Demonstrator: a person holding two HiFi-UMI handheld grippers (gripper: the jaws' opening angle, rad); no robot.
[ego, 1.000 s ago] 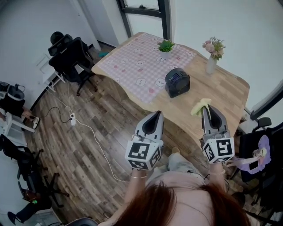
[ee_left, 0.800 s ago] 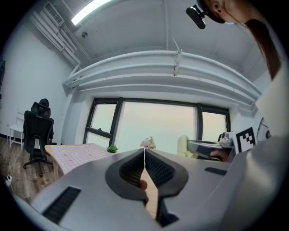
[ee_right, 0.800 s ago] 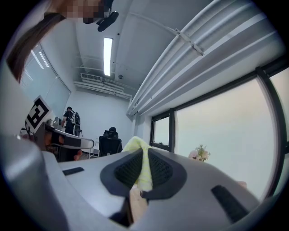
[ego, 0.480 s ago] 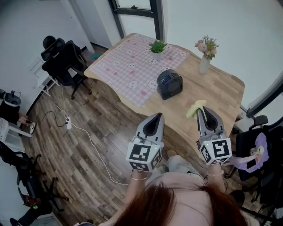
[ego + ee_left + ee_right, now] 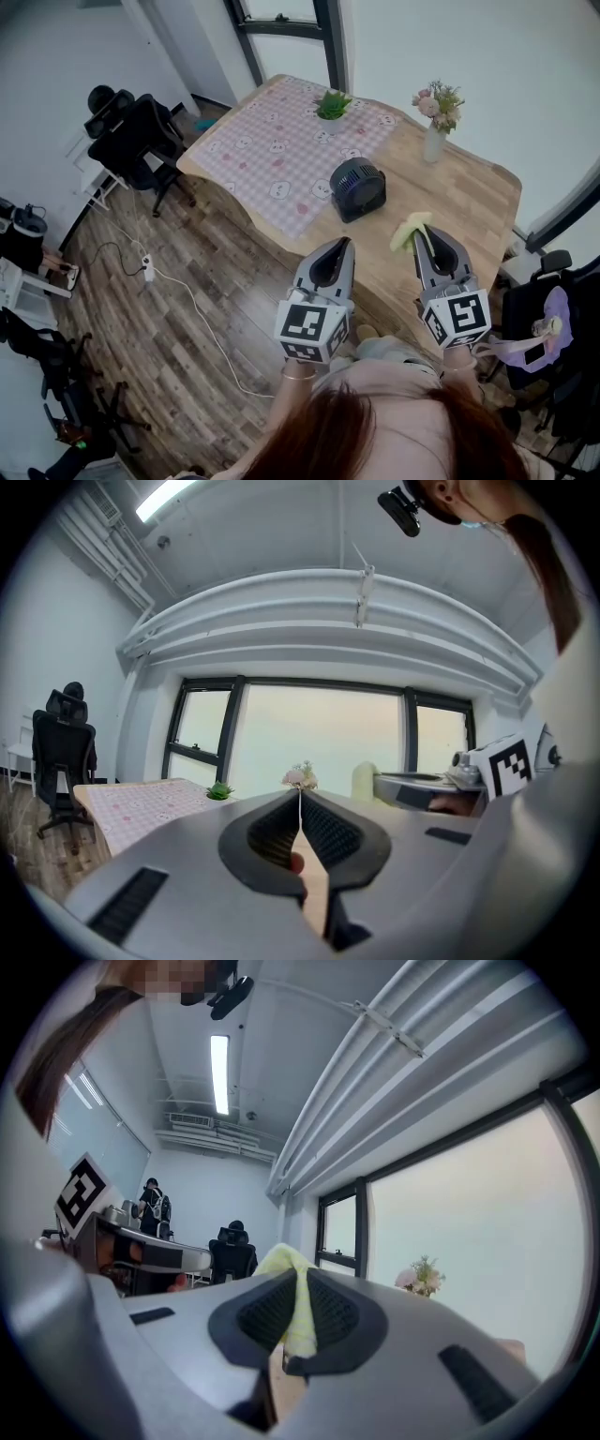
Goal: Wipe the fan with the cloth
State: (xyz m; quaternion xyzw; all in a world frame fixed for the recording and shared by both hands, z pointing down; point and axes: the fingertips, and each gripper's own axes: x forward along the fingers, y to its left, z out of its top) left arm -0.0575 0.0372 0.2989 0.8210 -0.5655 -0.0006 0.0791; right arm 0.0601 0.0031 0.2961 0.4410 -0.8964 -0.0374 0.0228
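Observation:
A small dark round fan (image 5: 357,187) stands on the wooden table (image 5: 473,211) at the edge of a pink checked tablecloth (image 5: 281,150). My right gripper (image 5: 424,232) is shut on a pale yellow cloth (image 5: 409,230), which sticks out past its tips; the cloth (image 5: 292,1302) shows pinched between the jaws in the right gripper view. It hovers over the table's near edge, short of the fan. My left gripper (image 5: 339,246) is shut with nothing in it, held over the floor just in front of the table; its jaws meet in the left gripper view (image 5: 301,799).
A small green potted plant (image 5: 332,104) and a vase of flowers (image 5: 434,117) stand at the table's far side. Black office chairs (image 5: 141,136) are on the left, and a white cable with a power strip (image 5: 150,272) lies on the wooden floor. A chair with a purple item (image 5: 544,328) is at the right.
Both grippers have come slightly nearer to the table and the fan, with the cloth still held in the right one. The view has shifted a little.

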